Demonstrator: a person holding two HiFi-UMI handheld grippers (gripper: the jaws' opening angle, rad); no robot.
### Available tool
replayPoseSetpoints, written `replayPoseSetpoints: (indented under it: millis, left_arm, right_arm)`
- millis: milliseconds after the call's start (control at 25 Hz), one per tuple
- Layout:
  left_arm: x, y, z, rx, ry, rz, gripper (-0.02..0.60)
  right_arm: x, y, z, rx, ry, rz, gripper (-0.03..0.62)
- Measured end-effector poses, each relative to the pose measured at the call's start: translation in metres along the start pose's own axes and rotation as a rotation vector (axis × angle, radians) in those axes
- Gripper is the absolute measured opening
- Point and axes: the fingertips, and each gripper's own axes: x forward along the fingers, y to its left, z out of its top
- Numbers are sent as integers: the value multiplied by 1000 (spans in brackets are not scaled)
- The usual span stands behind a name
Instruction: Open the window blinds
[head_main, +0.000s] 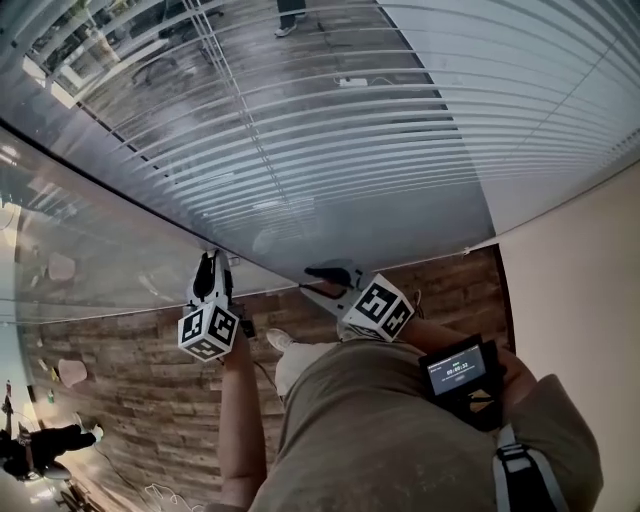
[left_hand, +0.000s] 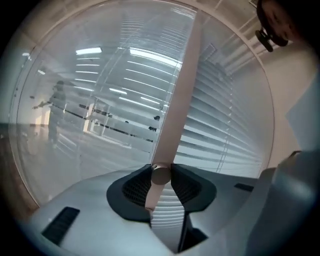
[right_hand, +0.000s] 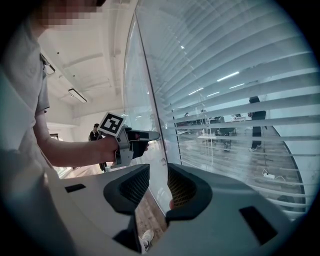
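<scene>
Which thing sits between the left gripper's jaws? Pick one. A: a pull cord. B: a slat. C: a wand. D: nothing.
C: the left gripper view shows the pale wand rising from between the left gripper's jaws, both pads against it.

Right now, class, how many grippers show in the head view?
2. The left gripper, left of centre, grips the wand; the right gripper is beside it, jaws apart.

This is an office: a tall clear glass partition wall (head_main: 90, 265) hung with white horizontal slat blinds (head_main: 400, 150), a brown wood-plank floor (head_main: 140, 400), far desks and chairs (right_hand: 216, 123) beyond the glass, and long ceiling strip lights (right_hand: 77, 95).
</scene>
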Motion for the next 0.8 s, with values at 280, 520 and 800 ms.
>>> replayPoseSetpoints:
  millis: [280, 520, 800]
  left_arm:
    - [-2, -9, -4, 340, 36, 84, 135]
    - [-2, -10, -16, 612, 54, 143, 135]
    - [-6, -12, -18, 809, 80, 202, 135]
  right_arm:
    - [-4, -2, -2, -5, -1, -3, 117]
    - [1, 3, -14, -11, 4, 13, 117]
    - [-3, 4, -10, -13, 2, 5, 117]
